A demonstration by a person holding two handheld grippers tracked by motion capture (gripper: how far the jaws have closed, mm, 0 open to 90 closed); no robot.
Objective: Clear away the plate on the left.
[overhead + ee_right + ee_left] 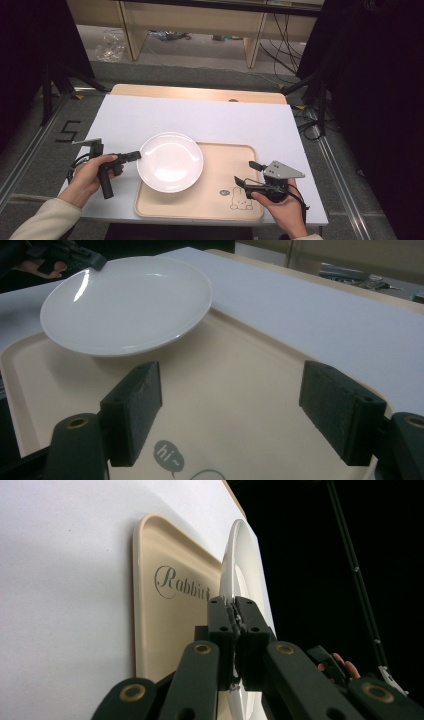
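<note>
Gripping the white plate (170,161) by its rim, left claw (134,156) holds it over the tray (227,160); right claw (246,173) gapes empty

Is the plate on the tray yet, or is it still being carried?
Partly there. The left gripper is shut on the white plate at its rim, holding it over the beige tray; it looks lifted, not lying flat. The right gripper hangs open over the tray. Probably left: setting it down and letting go.
</note>
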